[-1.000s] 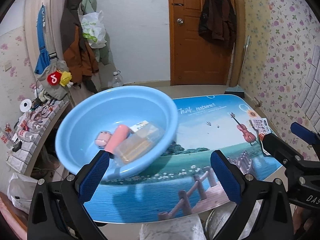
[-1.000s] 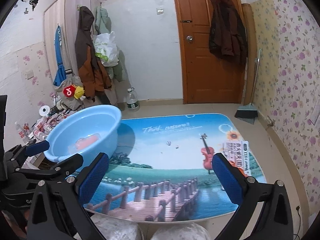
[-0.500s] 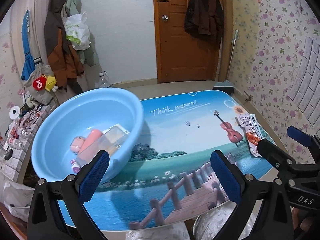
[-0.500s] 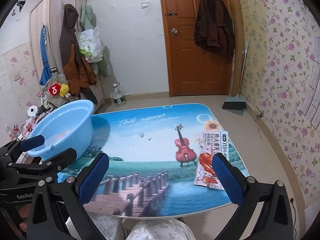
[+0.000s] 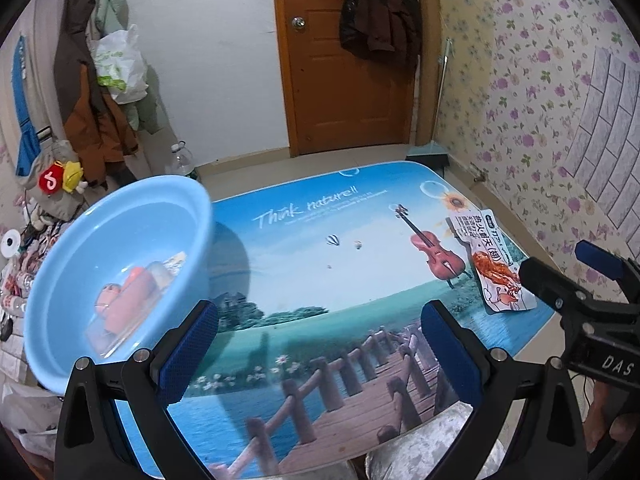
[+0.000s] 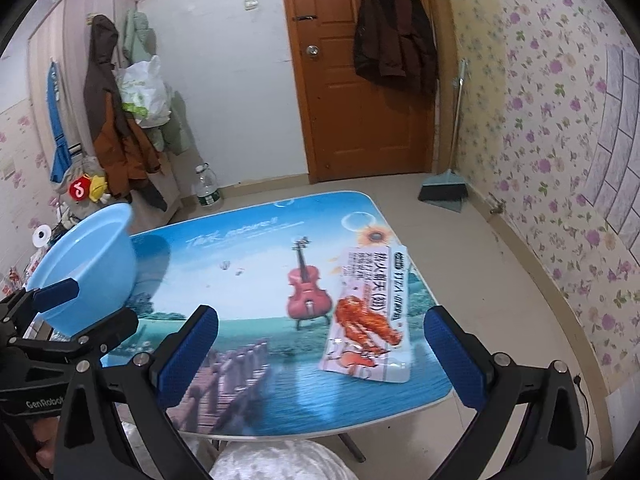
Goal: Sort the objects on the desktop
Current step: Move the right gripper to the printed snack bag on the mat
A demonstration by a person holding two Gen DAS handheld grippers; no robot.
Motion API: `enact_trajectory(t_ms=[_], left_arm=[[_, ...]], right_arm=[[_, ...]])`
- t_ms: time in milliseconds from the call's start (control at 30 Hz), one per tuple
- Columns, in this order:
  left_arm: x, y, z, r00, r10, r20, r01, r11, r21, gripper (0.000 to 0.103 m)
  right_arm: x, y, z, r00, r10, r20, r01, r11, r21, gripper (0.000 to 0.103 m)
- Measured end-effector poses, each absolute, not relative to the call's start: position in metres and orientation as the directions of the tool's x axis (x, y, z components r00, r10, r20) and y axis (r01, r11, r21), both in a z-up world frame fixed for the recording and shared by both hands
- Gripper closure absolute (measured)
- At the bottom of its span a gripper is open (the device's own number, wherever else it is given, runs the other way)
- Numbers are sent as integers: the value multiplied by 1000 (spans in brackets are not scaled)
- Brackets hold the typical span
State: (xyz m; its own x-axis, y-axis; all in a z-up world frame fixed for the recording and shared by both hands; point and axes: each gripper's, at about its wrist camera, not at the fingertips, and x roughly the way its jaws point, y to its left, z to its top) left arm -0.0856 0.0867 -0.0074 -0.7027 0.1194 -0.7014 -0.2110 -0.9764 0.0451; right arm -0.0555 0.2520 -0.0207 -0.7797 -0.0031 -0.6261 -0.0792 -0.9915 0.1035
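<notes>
A flat white plastic snack packet (image 6: 370, 316) printed with red-orange food and dark characters is lying on the right side of the counter (image 6: 256, 264), just beside the violin in the counter's printed picture and close to the right edge. In the left wrist view the same packet (image 5: 490, 264) is sitting at the far right of the counter (image 5: 320, 272), partly hidden by the black body of the right tongs.

At the left end of the counter a round light-blue plastic basin (image 5: 116, 276) is standing, seemingly overhanging the edge. Inside it a pink-orange cylindrical object (image 5: 128, 300), a small pink rounded item (image 5: 106, 296) and a clear plastic box (image 5: 116, 328) are lying together; they are too blurred to name further. From the right wrist view only the basin's outer wall (image 6: 96, 264) is showing.

The left tongs (image 5: 320, 348) are hovering over the near edge of the counter, blue pads wide apart and gripping nothing. The right tongs (image 6: 320, 344) are likewise spread wide and empty, hanging above the near part of the counter with the packet lying ahead of them, between the two pads in view but not touched by them.

A brown wooden door (image 6: 360, 80) with a dark jacket (image 6: 392, 28) hanging on it is standing behind the counter.
</notes>
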Motion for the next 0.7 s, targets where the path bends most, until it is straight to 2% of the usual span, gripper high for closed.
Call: enact_trajectory(t_ms=[700], left_arm=[[-122,170,-62,-608,160,-778,-345,-936,77,0]], right_arm=[[-73,332,-54,-743,88,-663,-223,-967,121,0]])
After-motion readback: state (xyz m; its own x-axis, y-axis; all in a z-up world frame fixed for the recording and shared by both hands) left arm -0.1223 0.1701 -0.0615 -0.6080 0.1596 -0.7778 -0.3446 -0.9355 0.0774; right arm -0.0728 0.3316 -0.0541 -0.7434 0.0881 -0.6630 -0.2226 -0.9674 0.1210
